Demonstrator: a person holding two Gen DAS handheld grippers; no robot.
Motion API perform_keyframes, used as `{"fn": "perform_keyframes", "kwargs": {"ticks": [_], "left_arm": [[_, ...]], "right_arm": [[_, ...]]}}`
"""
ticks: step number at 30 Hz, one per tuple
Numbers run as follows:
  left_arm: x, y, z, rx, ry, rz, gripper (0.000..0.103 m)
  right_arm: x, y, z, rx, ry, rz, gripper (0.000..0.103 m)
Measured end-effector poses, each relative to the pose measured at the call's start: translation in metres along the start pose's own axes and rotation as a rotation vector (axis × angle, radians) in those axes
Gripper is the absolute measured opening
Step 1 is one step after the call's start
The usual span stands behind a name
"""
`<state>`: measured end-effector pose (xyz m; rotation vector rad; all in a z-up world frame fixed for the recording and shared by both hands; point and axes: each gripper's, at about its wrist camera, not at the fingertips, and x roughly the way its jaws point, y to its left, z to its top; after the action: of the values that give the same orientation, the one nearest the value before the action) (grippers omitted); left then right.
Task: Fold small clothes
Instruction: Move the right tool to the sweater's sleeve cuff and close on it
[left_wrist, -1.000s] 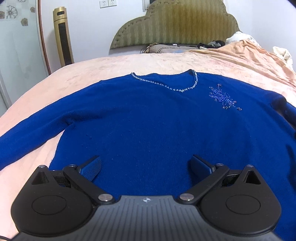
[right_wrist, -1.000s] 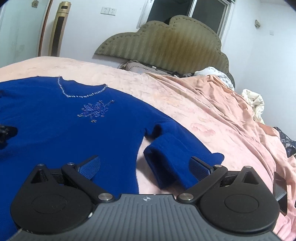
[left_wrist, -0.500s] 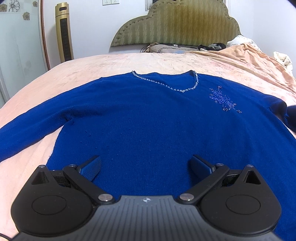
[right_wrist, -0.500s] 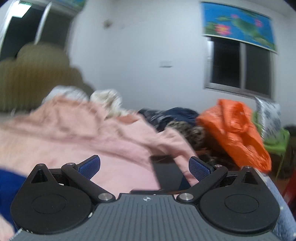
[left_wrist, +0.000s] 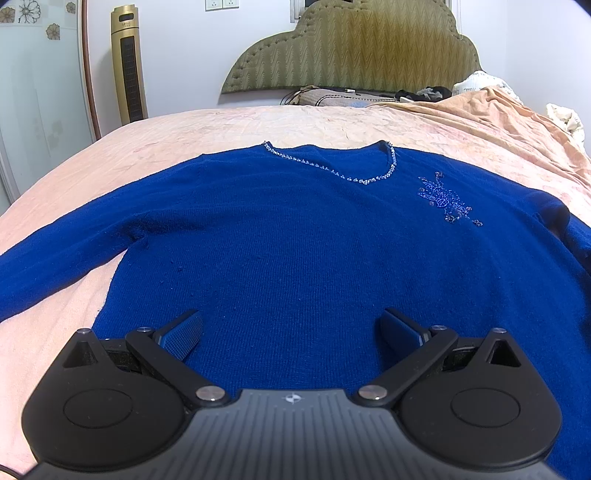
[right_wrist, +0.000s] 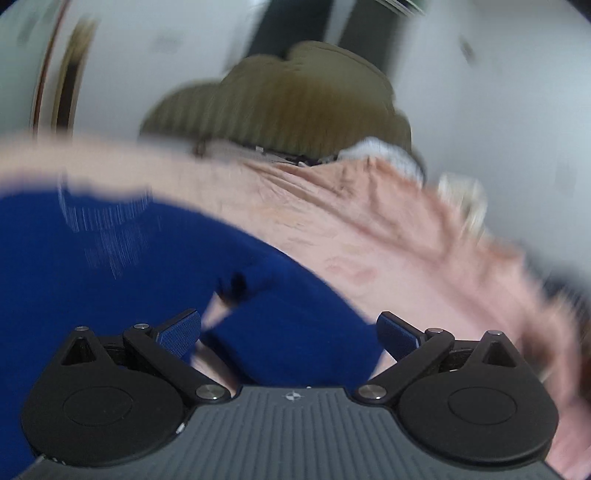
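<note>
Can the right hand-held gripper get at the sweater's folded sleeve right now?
Probably yes. The right hand-held gripper is open and the folded sleeve of the blue knit sweater lies directly ahead on the pink bedspread, nothing over it. The view is motion-blurred, so exact clearance is unclear.

- The whole right wrist view is smeared by motion blur — the headboard (right_wrist: 295, 99) and the bead trim of the blue sweater (right_wrist: 110, 280) show only as streaks.
- The sweater's sleeve (left_wrist: 48, 266) is cut off at the left edge of the left wrist view.
- At that view's right edge the other sleeve runs out of frame — its cuff is unseen.
</note>
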<state>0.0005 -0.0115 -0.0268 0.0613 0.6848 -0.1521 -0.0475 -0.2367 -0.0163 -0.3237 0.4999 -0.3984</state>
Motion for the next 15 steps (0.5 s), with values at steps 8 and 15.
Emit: {"fn": "perform_keyframes", "kwargs": {"ticks": [8, 15], "left_arm": [[0.0, 0.0, 0.0, 0.001, 0.0, 0.0, 0.103], [0.0, 0.0, 0.0, 0.001, 0.0, 0.001, 0.103]], "right_arm": [[0.0, 0.038, -0.008, -0.279, 0.044, -0.054, 0.075], [0.009, 0.044, -0.014, -0.281, 0.025, 0.003, 0.03]]}}
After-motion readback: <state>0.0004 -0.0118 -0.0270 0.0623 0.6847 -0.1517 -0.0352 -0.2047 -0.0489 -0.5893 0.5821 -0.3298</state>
